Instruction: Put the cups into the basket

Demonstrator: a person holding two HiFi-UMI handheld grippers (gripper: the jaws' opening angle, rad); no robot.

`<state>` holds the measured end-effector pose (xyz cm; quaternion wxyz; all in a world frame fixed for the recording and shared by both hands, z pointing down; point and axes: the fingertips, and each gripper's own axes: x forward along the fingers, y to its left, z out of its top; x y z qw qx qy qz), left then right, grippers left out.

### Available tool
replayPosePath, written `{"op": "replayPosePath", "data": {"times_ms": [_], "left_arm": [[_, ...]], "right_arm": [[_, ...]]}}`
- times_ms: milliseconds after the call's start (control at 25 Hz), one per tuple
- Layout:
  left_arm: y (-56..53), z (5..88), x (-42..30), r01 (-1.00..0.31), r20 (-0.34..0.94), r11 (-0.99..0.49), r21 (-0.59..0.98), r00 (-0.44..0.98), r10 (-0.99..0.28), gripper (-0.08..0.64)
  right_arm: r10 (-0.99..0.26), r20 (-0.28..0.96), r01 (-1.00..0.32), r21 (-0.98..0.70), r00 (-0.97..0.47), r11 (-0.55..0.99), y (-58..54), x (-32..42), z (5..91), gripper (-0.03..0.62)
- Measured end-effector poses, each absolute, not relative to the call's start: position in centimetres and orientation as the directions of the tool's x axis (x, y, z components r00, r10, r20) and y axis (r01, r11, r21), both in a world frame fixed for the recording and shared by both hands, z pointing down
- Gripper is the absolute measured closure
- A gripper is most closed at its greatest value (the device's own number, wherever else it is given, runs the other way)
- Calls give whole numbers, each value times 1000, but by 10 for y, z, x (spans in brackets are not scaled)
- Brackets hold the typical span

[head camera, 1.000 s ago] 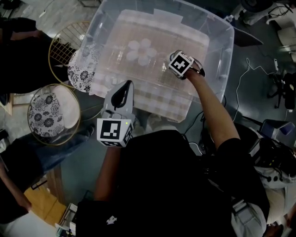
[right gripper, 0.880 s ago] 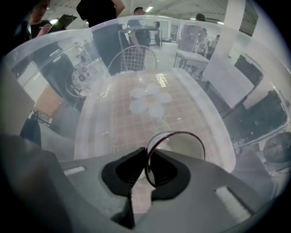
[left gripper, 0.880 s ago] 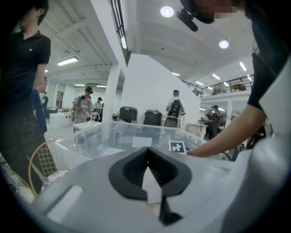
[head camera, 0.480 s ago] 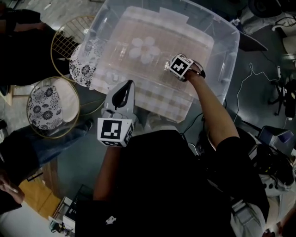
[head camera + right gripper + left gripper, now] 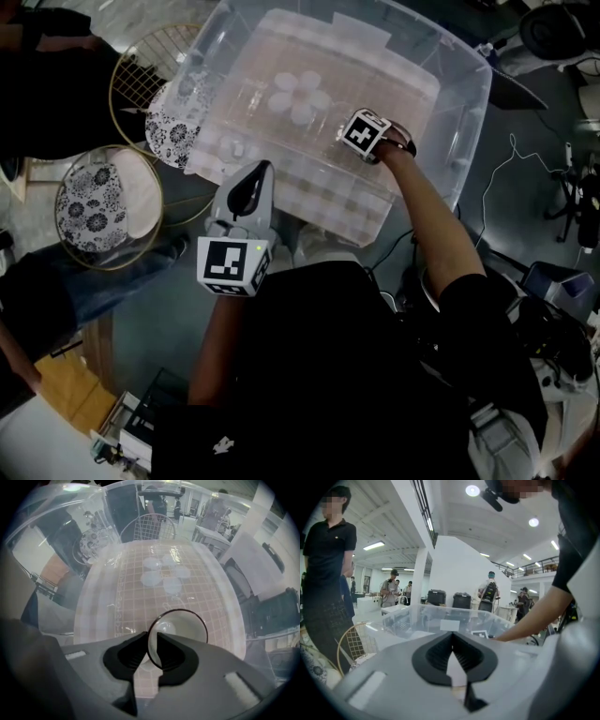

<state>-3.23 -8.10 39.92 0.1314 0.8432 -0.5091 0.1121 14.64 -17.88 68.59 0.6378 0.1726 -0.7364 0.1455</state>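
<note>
A big clear plastic bin point(image 5: 450, 122) stands in front of me, with several white-looking cups point(image 5: 298, 94) clustered on its floor. My right gripper point(image 5: 349, 141) reaches down into the bin, pointing straight down. In the right gripper view a clear glass cup point(image 5: 180, 627) stands upright under the right gripper point(image 5: 152, 633). The cup's rim is still between the jaws, which have just been opening and no longer squeeze it. My left gripper point(image 5: 255, 173) hovers just outside the bin's near wall. In its own view the left gripper point(image 5: 451, 633) is shut and holds nothing.
Two gold wire baskets with floral cloth liners point(image 5: 103, 206) point(image 5: 155, 84) sit left of the bin. People stand at the left point(image 5: 328, 573) and further back. Cables point(image 5: 511, 155) and gear lie on the floor to the right.
My right gripper has sunk a little deeper into the bin, toward its floor. The left gripper has stayed where it was.
</note>
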Motion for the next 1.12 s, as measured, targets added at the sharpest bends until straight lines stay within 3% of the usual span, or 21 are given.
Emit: {"op": "replayPosePath", "data": {"times_ms": [80,560,760,1120], "left_arm": [[-80,399,-33,-887,318,-449,106,458,-830,554],[-75,390,-34,-885,294,-455,103,464,-836,554],[-74,385,-34,-882,278,-461,97,469,-838,554],[-73,376,-33,-879,248,-467,92,475,-844,554]], "right_arm": [[-76,989,-448,11,-128,894,-180,145,685,500],[-134,979,-497,42,-152,867,-187,152,644,501],[-214,961,-542,88,-174,836,-190,155,598,548],[-413,798,-577,102,-439,810,-182,117,483,589]]}}
